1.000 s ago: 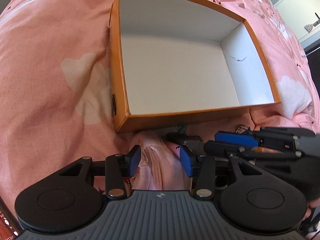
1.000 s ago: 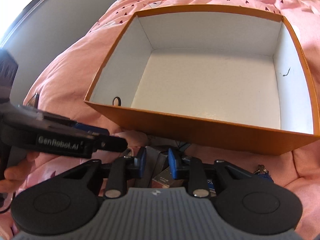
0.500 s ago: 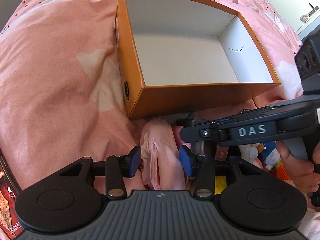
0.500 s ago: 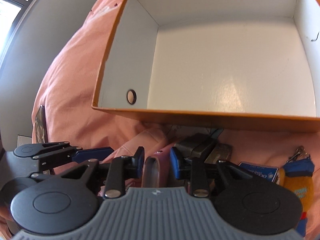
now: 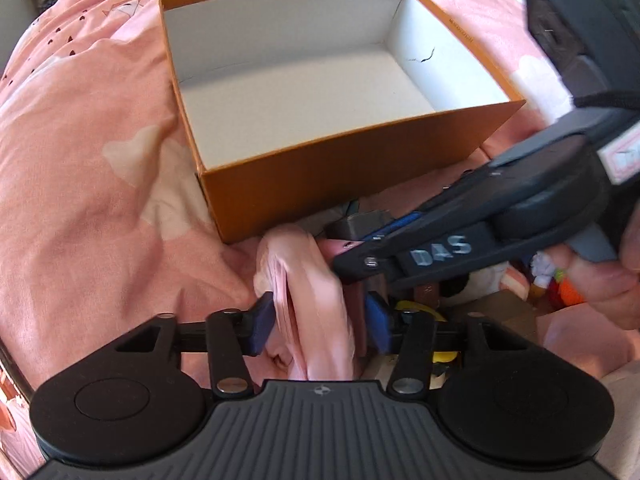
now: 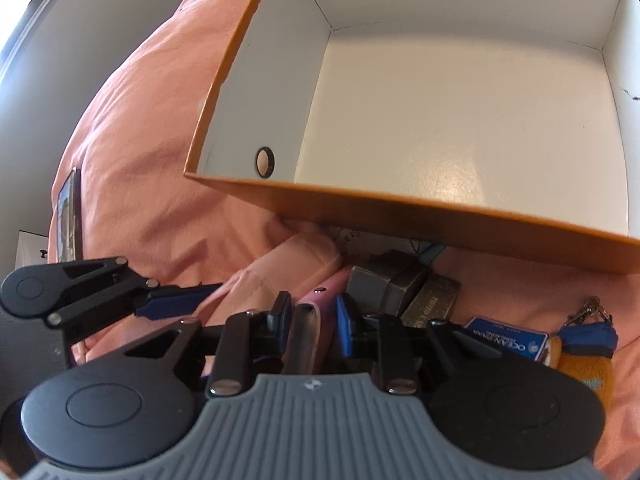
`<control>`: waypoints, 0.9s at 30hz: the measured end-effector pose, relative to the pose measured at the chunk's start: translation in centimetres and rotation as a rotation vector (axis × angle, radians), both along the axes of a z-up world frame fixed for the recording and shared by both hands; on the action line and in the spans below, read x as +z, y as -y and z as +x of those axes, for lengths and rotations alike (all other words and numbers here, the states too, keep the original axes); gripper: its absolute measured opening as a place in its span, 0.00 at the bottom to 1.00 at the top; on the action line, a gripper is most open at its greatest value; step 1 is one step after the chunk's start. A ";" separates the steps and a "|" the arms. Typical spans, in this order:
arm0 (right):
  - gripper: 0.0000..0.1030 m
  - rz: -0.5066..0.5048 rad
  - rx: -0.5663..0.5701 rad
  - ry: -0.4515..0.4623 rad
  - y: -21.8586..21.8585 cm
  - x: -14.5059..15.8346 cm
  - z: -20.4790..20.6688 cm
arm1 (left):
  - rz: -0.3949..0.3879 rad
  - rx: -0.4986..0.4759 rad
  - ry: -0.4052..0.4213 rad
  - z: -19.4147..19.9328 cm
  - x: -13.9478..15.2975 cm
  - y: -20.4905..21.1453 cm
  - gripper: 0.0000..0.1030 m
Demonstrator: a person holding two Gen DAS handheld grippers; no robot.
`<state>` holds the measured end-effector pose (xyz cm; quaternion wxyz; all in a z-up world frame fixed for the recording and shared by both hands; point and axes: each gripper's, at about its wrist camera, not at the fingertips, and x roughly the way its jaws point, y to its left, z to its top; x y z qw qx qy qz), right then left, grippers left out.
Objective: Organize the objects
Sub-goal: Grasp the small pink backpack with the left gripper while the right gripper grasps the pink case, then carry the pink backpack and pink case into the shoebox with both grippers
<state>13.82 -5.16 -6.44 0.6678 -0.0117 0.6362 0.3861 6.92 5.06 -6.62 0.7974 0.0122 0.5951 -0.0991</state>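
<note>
An open orange box [image 5: 340, 176] with a bare white inside sits on the pink bedspread. Just in front of it lies a bunched pink cloth [image 5: 312, 308]. My left gripper [image 5: 320, 326] points down over the cloth, its jaws closing, and both blue pads touch the folds. Beside the cloth stands a pink case [image 6: 320, 300] on its edge. My right gripper [image 6: 314, 318] is closing on that case, with a pad against each side. In the left wrist view the right gripper [image 5: 352, 250] crosses in from the right.
Small grey boxes [image 6: 384, 280], a blue card [image 6: 508, 340] and an orange plush keychain [image 6: 584, 368] lie in front of the orange box [image 6: 400, 212]. A hand [image 5: 600, 280] holds the right tool. A dark flat screen [image 6: 68, 216] lies far left on the bedspread.
The left jaws have narrowed onto the pink cloth, and that view has rolled. The right gripper has dropped over the pink case, which now sits between its pads.
</note>
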 end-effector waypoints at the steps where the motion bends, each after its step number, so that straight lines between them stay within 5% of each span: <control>1: 0.23 0.008 0.006 -0.002 0.4 0.0 -0.2 | -0.003 0.010 -0.007 0.0 -0.2 -0.1 0.38; 8: 0.21 0.052 -0.002 0.045 1.9 0.9 -1.1 | -0.039 0.090 0.049 -1.5 1.1 -0.8 0.24; 27: 0.18 0.189 0.010 0.292 7.4 12.3 -3.0 | -0.107 0.138 0.340 -4.7 9.2 0.2 0.22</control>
